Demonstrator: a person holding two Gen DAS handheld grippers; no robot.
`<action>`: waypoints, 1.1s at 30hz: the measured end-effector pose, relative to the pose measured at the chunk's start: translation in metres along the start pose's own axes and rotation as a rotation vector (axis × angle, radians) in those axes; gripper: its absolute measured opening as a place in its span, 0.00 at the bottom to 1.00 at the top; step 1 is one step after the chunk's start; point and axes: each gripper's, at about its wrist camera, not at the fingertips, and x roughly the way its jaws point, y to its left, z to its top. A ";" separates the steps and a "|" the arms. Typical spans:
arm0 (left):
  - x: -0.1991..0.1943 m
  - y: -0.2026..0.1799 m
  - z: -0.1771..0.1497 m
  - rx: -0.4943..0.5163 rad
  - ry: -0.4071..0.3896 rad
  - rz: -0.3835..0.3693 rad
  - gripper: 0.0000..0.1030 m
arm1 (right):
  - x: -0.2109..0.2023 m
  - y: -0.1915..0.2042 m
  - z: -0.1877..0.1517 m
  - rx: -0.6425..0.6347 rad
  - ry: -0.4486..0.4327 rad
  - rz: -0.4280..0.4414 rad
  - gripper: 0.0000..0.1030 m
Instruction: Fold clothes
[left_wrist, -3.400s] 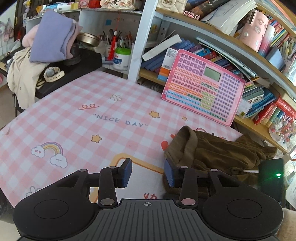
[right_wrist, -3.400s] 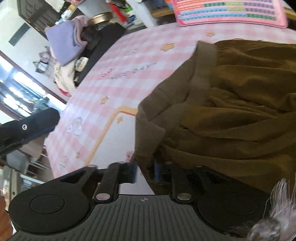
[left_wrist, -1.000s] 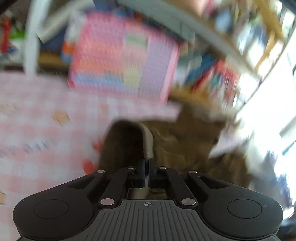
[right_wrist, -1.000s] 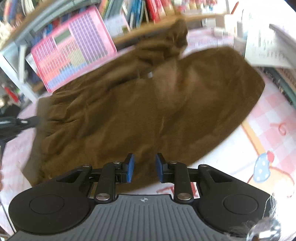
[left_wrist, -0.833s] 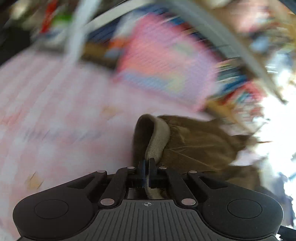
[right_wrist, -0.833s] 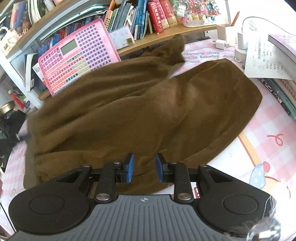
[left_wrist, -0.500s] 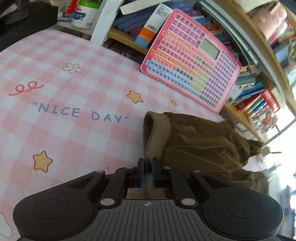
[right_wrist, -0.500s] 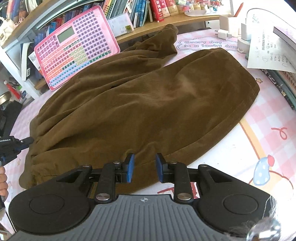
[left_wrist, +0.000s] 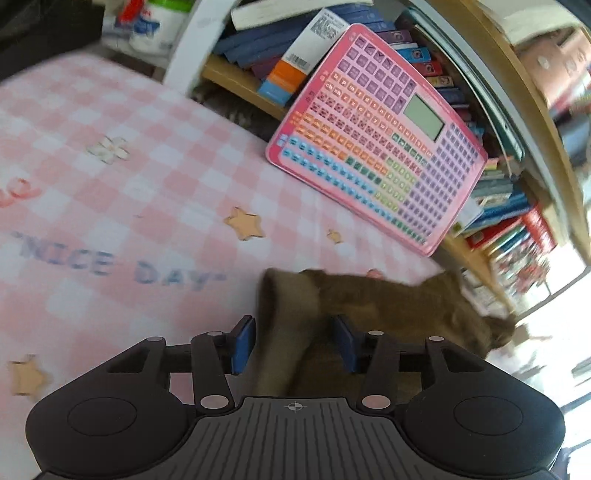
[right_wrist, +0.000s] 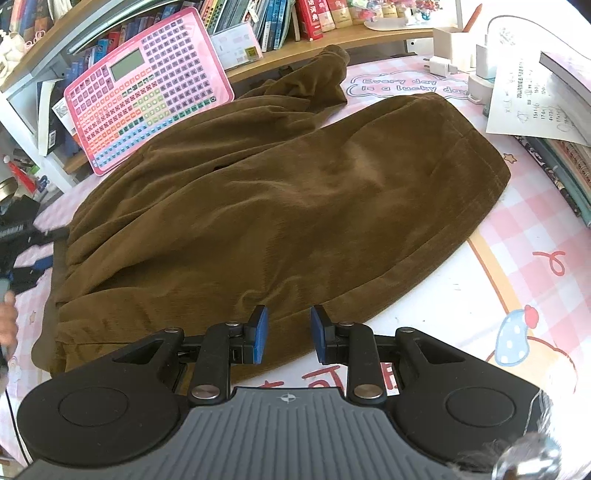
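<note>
Brown trousers (right_wrist: 280, 206) lie spread across the pink checked desk (right_wrist: 524, 236); the left gripper (left_wrist: 293, 341) and right gripper (right_wrist: 289, 334) hold their fingers apart, gripping nothing.

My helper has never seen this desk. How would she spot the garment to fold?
On the pink checked tablecloth, below the bookshelf, lies the brown corduroy garment, spread wide. It is the only cloth item, plain brown beside the pink button-grid toy tablet.
</note>
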 end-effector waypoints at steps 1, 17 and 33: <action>0.003 -0.001 0.000 -0.018 0.002 -0.013 0.24 | 0.000 0.000 0.000 0.001 0.000 -0.001 0.24; -0.062 0.072 0.063 -0.086 -0.168 0.289 0.10 | 0.004 -0.007 0.011 0.001 -0.003 0.002 0.24; -0.127 0.023 -0.015 0.037 -0.252 0.332 0.48 | 0.022 -0.019 0.041 -0.058 -0.001 0.042 0.24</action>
